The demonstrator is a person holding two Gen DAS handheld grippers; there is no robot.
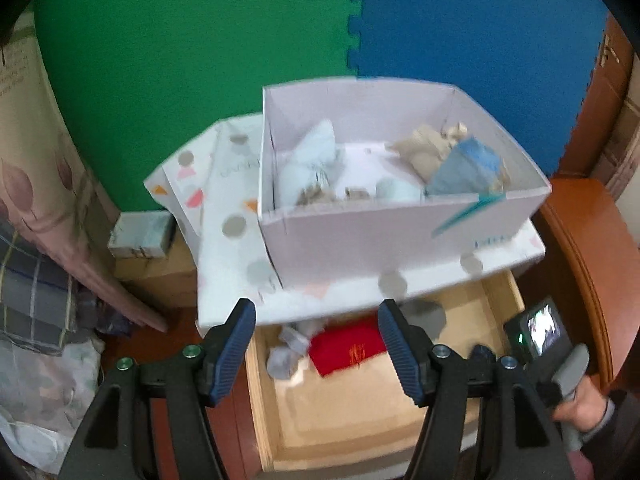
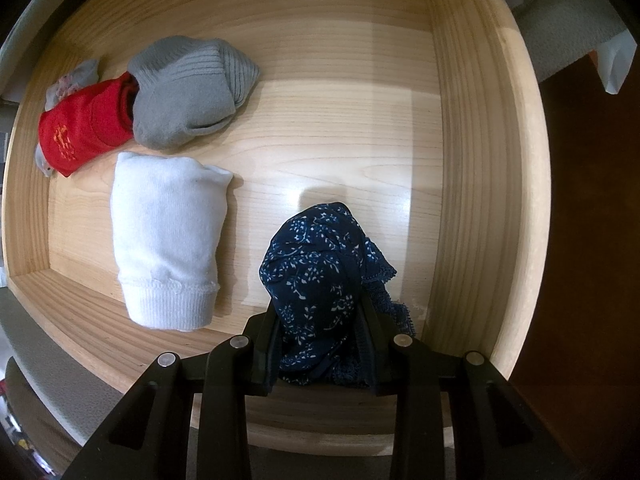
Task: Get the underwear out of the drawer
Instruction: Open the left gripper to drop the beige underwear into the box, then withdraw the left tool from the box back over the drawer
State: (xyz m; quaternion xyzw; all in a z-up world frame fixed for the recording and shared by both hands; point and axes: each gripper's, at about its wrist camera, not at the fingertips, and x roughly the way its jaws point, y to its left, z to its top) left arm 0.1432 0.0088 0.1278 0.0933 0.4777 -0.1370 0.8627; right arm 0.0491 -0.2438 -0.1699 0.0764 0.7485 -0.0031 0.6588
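Note:
In the right wrist view, my right gripper [image 2: 320,308] points down into the open wooden drawer [image 2: 472,160] and is shut on a navy floral underwear [image 2: 316,264] with a lace edge. On the drawer floor lie a folded white piece [image 2: 168,236], a rolled grey piece [image 2: 192,96], a red piece [image 2: 84,128] and a small pale patterned piece [image 2: 72,80]. My left gripper [image 1: 318,346] hovers open above the drawer [image 1: 360,408] with nothing between its blue pads [image 1: 236,348]. The red piece [image 1: 348,346] shows below it.
A white cardboard box [image 1: 380,240] holding several bundled clothes stands on a dotted white top [image 1: 232,240] above the drawer. Green and blue foam mats [image 1: 200,40] cover the wall behind. Bedding and bags [image 1: 40,260] crowd the left. A hand [image 1: 580,404] holds the right gripper's handle.

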